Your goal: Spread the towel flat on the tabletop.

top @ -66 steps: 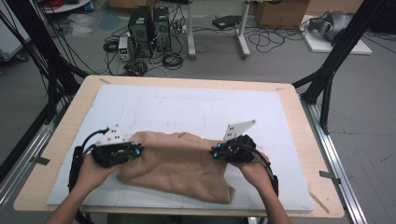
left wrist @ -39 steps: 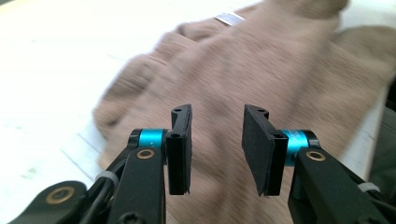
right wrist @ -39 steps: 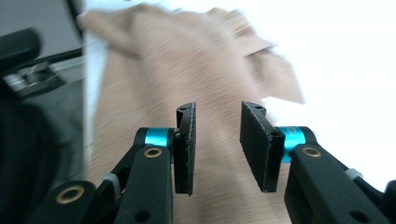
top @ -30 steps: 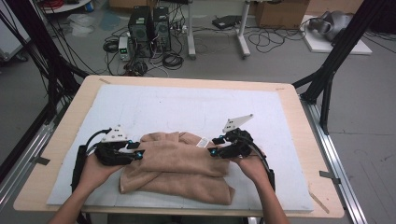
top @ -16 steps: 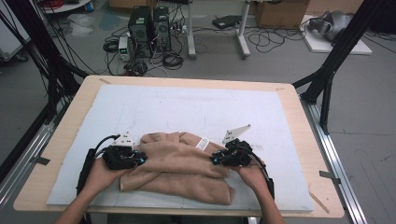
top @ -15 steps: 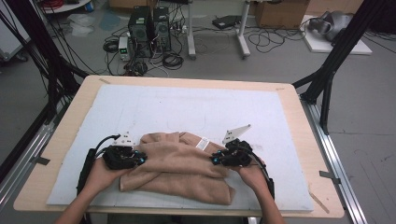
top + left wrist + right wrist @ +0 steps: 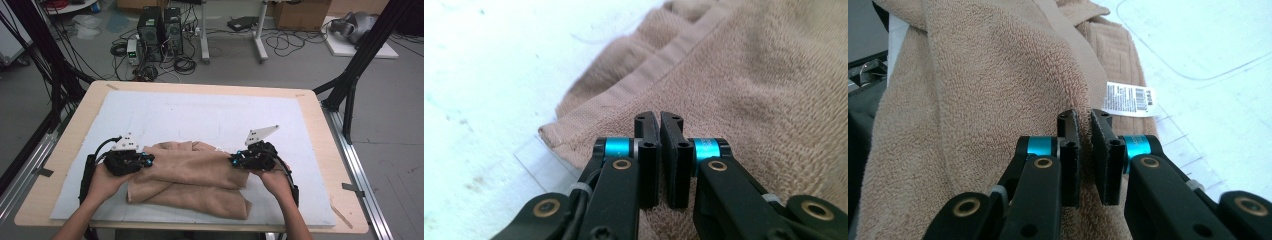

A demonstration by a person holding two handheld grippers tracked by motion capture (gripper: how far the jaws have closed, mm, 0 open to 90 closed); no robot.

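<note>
- While both hands rest at the near half of the table (image 7: pixel 320 125), the tan towel (image 7: pixel 192 177) lies folded on the white mat (image 7: pixel 200 112), between the two grippers and touching each.
- At the towel's left end, the left gripper (image 7: pixel 659 122) has its jaws nearly pressed together; they have just been closing, and they seem to nip a thin layer of the top fold.
- At the towel's right end, the right gripper (image 7: pixel 1084 120) stands the same way: jaws just drawn in, pinching terry at a fold's edge, close to the white barcode tag (image 7: pixel 1128 99).
- My worry is that each bite looks shallow, so a lift could let the cloth slip out of one side and the fold would sag open.
- If one gripper has caught a single layer and the other several, the towel would probably twist when raised.
- Pulling the hands apart unevenly could drag the lower layers across the mat and undo the neat edges.
</note>
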